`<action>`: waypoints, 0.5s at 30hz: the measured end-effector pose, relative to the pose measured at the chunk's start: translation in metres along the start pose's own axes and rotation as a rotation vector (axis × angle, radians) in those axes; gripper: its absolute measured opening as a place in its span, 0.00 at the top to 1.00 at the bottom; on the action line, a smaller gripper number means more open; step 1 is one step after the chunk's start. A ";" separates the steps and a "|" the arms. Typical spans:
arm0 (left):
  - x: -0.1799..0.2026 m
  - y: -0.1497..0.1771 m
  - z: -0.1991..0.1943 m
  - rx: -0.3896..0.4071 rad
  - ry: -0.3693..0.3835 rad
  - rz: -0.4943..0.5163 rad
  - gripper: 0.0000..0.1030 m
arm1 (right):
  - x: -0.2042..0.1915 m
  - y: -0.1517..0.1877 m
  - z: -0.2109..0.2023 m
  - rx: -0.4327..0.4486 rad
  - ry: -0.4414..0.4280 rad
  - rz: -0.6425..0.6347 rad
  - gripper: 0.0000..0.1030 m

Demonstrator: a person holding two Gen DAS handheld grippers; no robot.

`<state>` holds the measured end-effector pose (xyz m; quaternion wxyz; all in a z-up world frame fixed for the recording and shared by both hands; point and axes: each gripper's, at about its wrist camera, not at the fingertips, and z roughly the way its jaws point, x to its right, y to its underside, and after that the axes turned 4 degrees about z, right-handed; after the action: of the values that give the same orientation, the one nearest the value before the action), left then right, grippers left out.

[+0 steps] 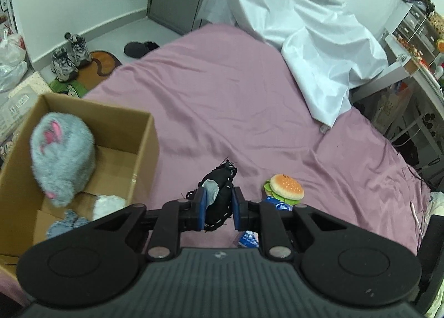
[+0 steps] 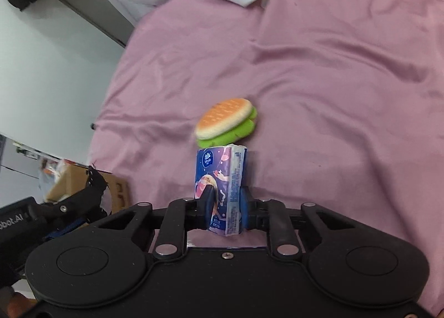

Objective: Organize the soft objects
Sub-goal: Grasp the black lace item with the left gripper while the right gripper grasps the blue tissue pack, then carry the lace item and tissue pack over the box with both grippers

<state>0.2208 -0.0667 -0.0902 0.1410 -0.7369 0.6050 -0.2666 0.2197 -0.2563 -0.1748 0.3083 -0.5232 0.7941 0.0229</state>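
Note:
My left gripper (image 1: pixel 219 204) is shut on a black stitched soft toy (image 1: pixel 220 193) and holds it above the pink bed (image 1: pixel 222 90), just right of a cardboard box (image 1: pixel 144 134). A grey plush mouse (image 1: pixel 62 157) leans in the box with other soft items below it. My right gripper (image 2: pixel 225 205) is shut on a blue tissue pack (image 2: pixel 222 187), held upright over the bed. A plush burger (image 2: pixel 226 122) lies on the sheet just beyond it, and also shows in the left wrist view (image 1: pixel 285 187). The left gripper with the black toy shows at lower left of the right wrist view (image 2: pixel 83 196).
A white sheet (image 1: pixel 305 26) is heaped at the bed's far right. Sneakers (image 1: pixel 69 57) and a mat lie on the floor beyond the box. Shelves and a desk (image 1: pixel 416 48) stand to the right of the bed.

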 end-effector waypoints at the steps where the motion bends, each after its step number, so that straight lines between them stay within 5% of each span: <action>1: -0.001 0.000 -0.004 0.009 -0.003 -0.001 0.83 | -0.001 0.000 -0.005 0.007 -0.013 0.003 0.81; 15: -0.033 -0.002 -0.063 0.102 -0.027 -0.029 0.83 | -0.017 0.011 -0.053 0.086 -0.105 -0.044 0.81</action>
<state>0.1828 -0.0273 -0.0453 0.1825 -0.7410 0.5780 -0.2891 0.1899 -0.2563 -0.1258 0.3721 -0.5250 0.7654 0.0095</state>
